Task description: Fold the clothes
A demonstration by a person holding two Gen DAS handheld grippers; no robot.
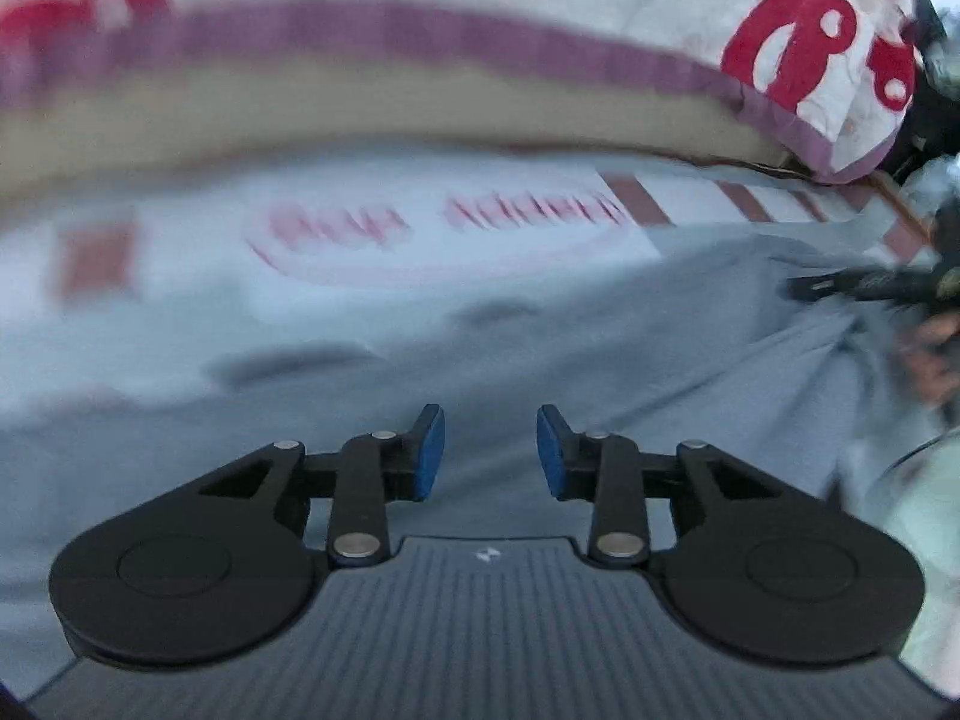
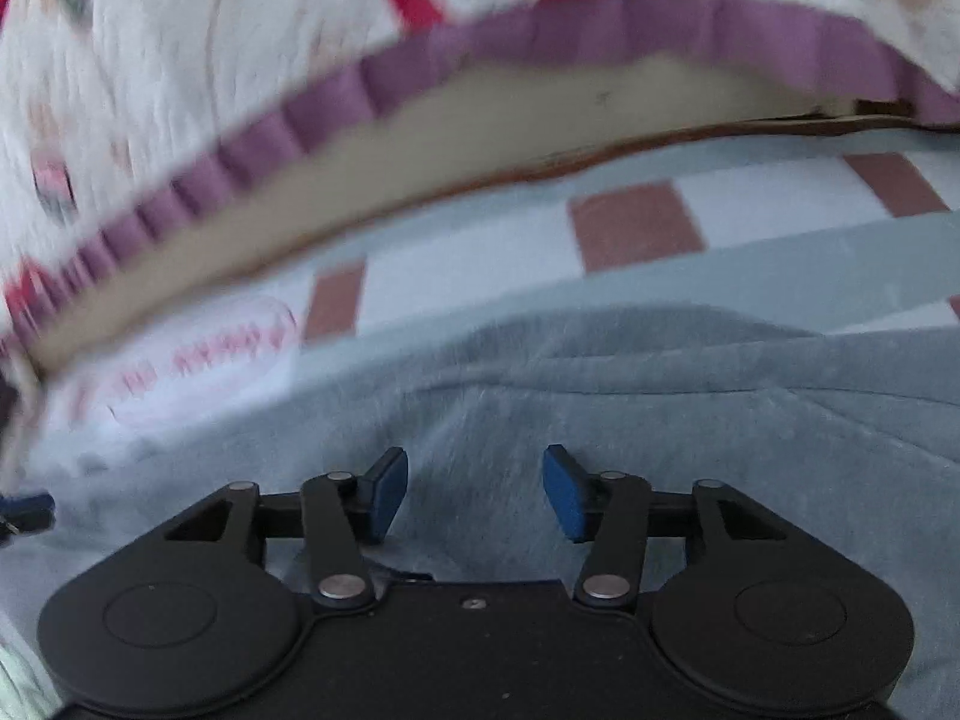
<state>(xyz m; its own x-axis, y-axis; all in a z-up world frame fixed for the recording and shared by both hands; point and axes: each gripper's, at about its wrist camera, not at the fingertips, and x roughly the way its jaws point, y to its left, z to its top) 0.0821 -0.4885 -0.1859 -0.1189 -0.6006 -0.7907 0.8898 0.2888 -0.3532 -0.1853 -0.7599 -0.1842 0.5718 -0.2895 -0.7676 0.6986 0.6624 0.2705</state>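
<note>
A light grey garment [image 1: 600,330] lies spread over a bed sheet, filling the lower half of both views. My left gripper [image 1: 491,450] hovers just above the grey cloth, open, with nothing between its blue pads [image 1: 429,450]. In the right wrist view the same grey garment [image 2: 660,396] shows soft folds, and my right gripper [image 2: 474,495] stands open over it, blue pads [image 2: 564,492] apart and empty. At the right edge of the left wrist view the other gripper [image 1: 840,285] shows as a dark shape with a hand behind it.
The sheet [image 2: 480,252] under the garment is white with brown squares and pink lettering [image 1: 444,222]. Behind it rises a beige mattress edge [image 1: 360,114] topped by a white cover with purple trim [image 2: 540,42] and red print. Both views are motion-blurred.
</note>
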